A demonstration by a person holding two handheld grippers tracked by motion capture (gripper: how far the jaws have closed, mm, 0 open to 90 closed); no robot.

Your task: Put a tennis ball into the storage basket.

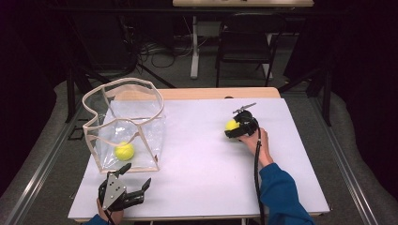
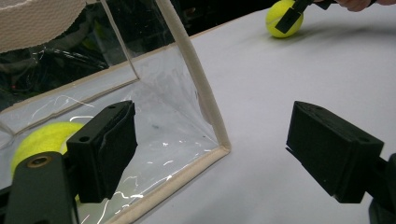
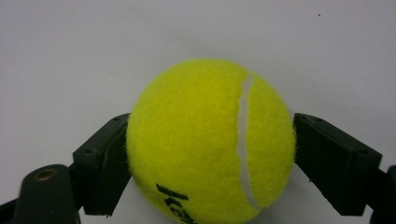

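Note:
A yellow tennis ball (image 1: 231,124) (image 3: 210,140) lies on the white table right of the middle. My right gripper (image 1: 236,128) (image 3: 210,154) comes at it from the near right, with a black pad pressed against each side of the ball. A second tennis ball (image 1: 124,151) (image 2: 42,140) rests inside a clear plastic bag (image 1: 141,83) (image 2: 201,88) with a beige rim, standing at the left. My left gripper (image 1: 124,187) (image 2: 210,144) sits low near the table's front left edge, just in front of the bag, open with nothing between its fingers. The far ball (image 2: 280,18) shows beyond it.
The white table top (image 1: 202,159) stretches between the bag and the right hand. A black chair (image 1: 246,42) and another desk's leg (image 1: 194,47) stand beyond the far edge. Dark curtains close in both sides.

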